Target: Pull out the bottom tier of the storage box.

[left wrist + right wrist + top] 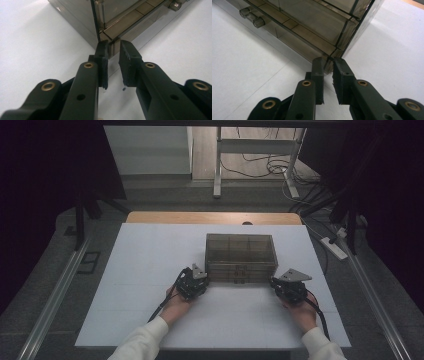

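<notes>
A smoky, see-through drawer box (240, 258) stood near the middle of the white surface (150, 270), a little right of centre, with its drawer fronts facing the person. From above, dividers showed through its top, splitting the inside into compartments, and small knobs (240, 269) sat on the front (in the right hand-held gripper view two clear knobs (252, 18) stuck out at the upper left).

The left hand-held gripper (197, 279) sat at the box's near left corner. In its own view its two black jaws stood a narrow gap apart with nothing between them, the tips right up against the bottom corner edge of the box (110, 37); whether they actually touched it could not be told. The right hand-held gripper (278, 282) sat at the near right corner, and in its own view its jaws were likewise slightly apart and empty, tips just at the lower corner of the box (332, 37).

Each tool was held by a hand in a white sleeve (142, 340), and a black cable (162, 305) trailed back from the left one across the surface. Nothing stood between the hand-held grippers and the box.

The white sheet covered a wooden top whose far edge (210, 218) showed as a tan strip. Beyond lay dim grey floor, a white table frame (257, 150), loose cables (265, 167) and a power strip (334, 247) at the right.
</notes>
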